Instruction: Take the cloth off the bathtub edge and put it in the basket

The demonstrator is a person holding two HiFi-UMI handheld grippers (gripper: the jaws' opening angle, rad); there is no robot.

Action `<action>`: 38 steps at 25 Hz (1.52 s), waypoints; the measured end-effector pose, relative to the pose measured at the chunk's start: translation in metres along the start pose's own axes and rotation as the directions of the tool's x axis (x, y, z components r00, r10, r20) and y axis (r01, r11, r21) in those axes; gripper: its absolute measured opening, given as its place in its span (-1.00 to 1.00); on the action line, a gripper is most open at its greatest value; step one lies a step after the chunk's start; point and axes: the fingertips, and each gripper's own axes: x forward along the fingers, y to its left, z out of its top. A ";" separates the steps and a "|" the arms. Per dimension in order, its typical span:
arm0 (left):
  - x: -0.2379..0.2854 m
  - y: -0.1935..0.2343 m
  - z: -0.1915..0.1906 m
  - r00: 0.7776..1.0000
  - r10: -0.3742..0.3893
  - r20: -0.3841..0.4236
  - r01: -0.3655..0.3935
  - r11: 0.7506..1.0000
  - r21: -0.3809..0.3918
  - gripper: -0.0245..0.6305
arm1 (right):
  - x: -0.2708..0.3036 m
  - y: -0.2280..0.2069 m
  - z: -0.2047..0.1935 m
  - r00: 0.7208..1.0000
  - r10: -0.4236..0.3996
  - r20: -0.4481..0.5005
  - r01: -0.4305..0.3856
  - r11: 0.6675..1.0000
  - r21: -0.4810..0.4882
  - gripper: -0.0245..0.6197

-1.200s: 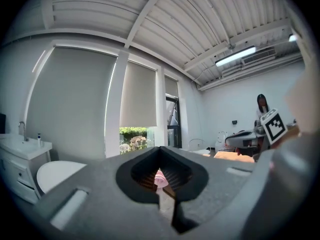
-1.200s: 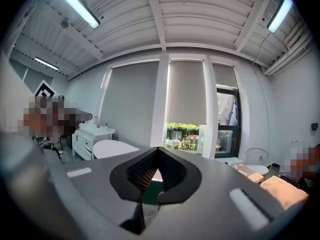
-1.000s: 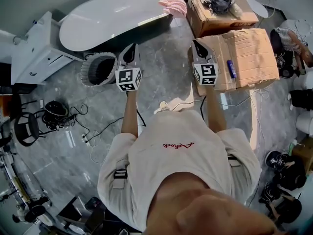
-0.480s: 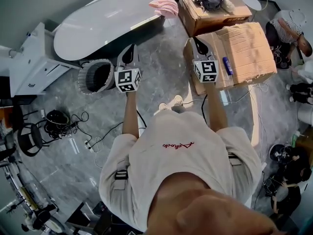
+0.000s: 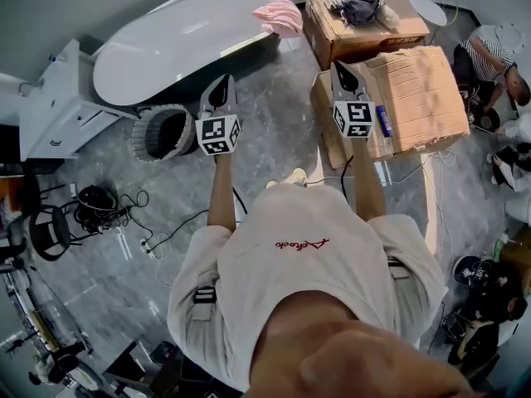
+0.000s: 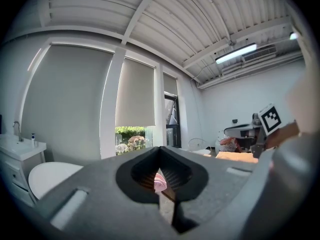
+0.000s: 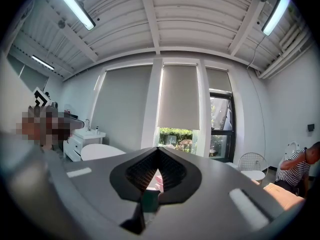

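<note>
Grey marble floor (image 5: 278,139), white bathtub (image 5: 166,48) ahead: I hold my left gripper (image 5: 222,83) and right gripper (image 5: 340,69) pressed together and empty, well short of the pink cloth (image 5: 280,15) draped on the tub's far edge. Reaching with the jaws unopened would likely shove it off, away from the basket (image 5: 143,136).

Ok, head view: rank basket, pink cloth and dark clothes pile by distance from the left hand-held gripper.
From the left hand-held gripper:
1. Basket, close beside it, to its left.
2. Pink cloth, ahead on the bathtub edge.
3. Dark clothes pile, ahead-right on a box.
</note>
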 end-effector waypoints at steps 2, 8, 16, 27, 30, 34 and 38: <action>0.006 -0.003 0.004 1.000 0.006 0.006 -0.006 1.000 0.005 -0.93 | 0.003 -0.007 0.001 1.000 0.005 0.007 -0.005 1.000 0.000 -0.90; 0.029 -0.017 0.007 1.000 0.010 0.016 -0.010 1.000 0.010 -0.93 | 0.011 -0.031 -0.001 1.000 0.020 0.015 -0.020 1.000 -0.013 -0.90; 0.052 -0.039 0.002 1.000 0.012 0.015 -0.012 1.000 0.000 -0.93 | 0.017 -0.060 -0.005 0.999 0.034 0.009 -0.033 0.999 -0.031 -0.90; 0.070 -0.040 0.000 1.000 0.028 0.014 -0.028 1.000 0.006 -0.93 | 0.033 -0.070 -0.014 0.998 0.055 0.008 -0.055 0.998 -0.025 -0.90; 0.076 -0.040 -0.004 1.000 0.027 0.009 -0.028 1.000 0.005 -0.93 | 0.039 -0.074 -0.020 0.999 0.054 0.005 -0.054 0.998 -0.019 -0.90; 0.084 -0.032 -0.005 1.000 0.027 0.005 -0.027 1.000 0.006 -0.93 | 0.051 -0.076 -0.019 0.999 0.051 0.008 -0.051 0.999 -0.015 -0.90; 0.096 -0.024 -0.008 1.000 0.028 0.010 -0.028 1.000 0.000 -0.93 | 0.063 -0.075 -0.022 0.999 0.049 0.009 -0.049 0.999 -0.014 -0.90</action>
